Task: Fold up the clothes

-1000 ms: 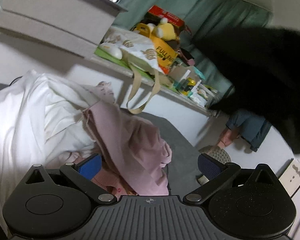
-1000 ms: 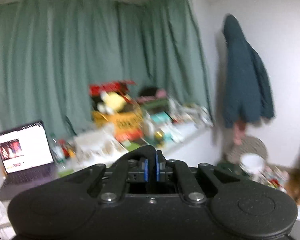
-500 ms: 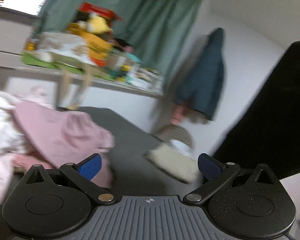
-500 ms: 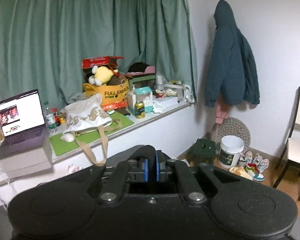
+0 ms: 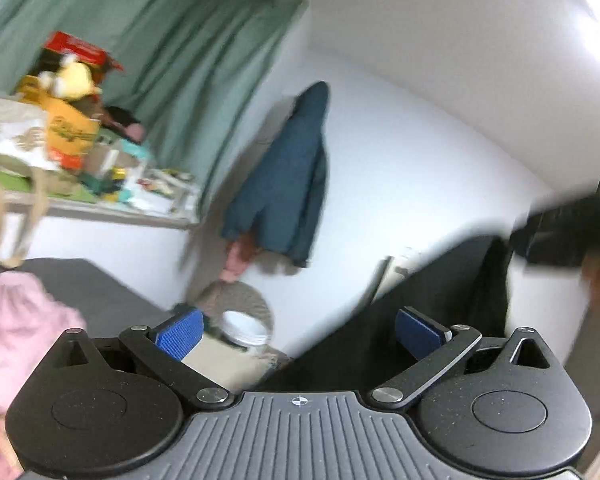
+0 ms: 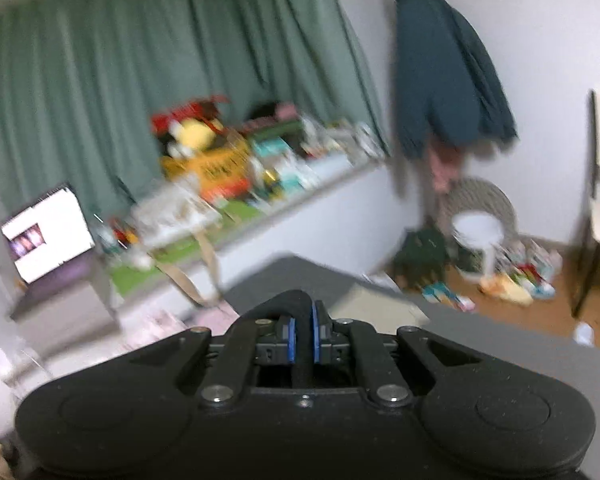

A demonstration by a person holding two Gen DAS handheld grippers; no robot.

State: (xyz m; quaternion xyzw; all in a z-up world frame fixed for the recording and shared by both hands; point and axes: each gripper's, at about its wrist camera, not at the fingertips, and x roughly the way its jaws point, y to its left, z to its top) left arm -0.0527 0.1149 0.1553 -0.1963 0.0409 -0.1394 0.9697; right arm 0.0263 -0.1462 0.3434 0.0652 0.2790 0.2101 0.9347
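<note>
Here the right gripper (image 6: 302,330) is pinched on a fold of black cloth (image 6: 294,306). The left gripper (image 5: 298,330) is spread wide and holds nothing, with black cloth (image 5: 420,300) hanging by its right pad (image 5: 418,332). A pink garment (image 5: 16,332) lies on the grey mat (image 5: 100,288). Green curtain (image 6: 140,80), cluttered sill (image 6: 284,196) and a hung blue coat (image 5: 284,176) stand behind, all blurred.

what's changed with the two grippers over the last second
The left hand-held gripper swung up from the pink garment toward the hanging black garment. It stayed open, and the right hand-held gripper stayed shut on black cloth.
</note>
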